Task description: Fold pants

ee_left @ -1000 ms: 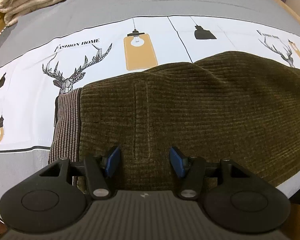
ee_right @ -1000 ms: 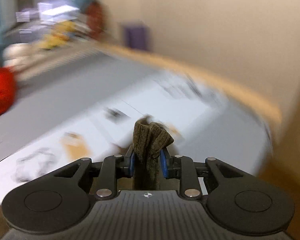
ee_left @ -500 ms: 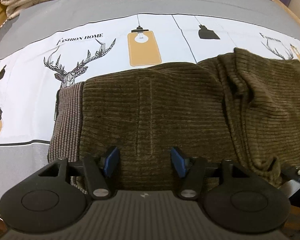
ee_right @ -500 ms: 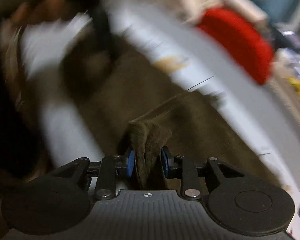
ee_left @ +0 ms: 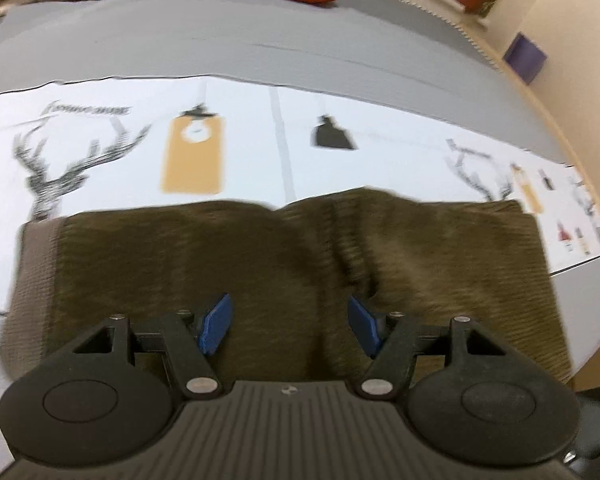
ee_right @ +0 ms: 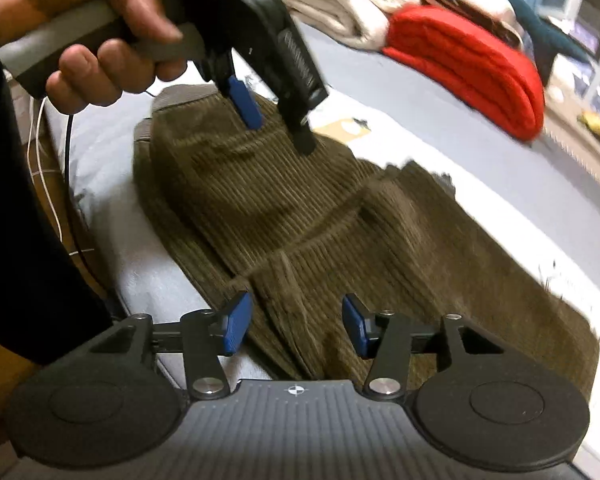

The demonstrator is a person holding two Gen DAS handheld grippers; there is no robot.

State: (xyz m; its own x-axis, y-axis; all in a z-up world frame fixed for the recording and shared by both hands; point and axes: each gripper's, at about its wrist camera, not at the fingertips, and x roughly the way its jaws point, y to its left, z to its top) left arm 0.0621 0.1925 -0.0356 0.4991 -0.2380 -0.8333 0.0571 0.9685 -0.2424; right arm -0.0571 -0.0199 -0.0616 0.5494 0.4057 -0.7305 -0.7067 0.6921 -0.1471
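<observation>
On bed [ee_left: 260, 32], folded pants [ee_left: 260, 272] lie flat; both tongs, left [ee_left: 288, 322] and right [ee_right: 296, 328], gape empty. Smooth ridge, square edges before next fold.

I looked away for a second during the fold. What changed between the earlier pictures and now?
The right gripper let go of the pants: a second ago it pinched a bunched end, and now it is open with the fabric lying folded over on the bed. The left gripper stayed open above the pants, now seen from higher up. The red blanket has not moved.
</observation>
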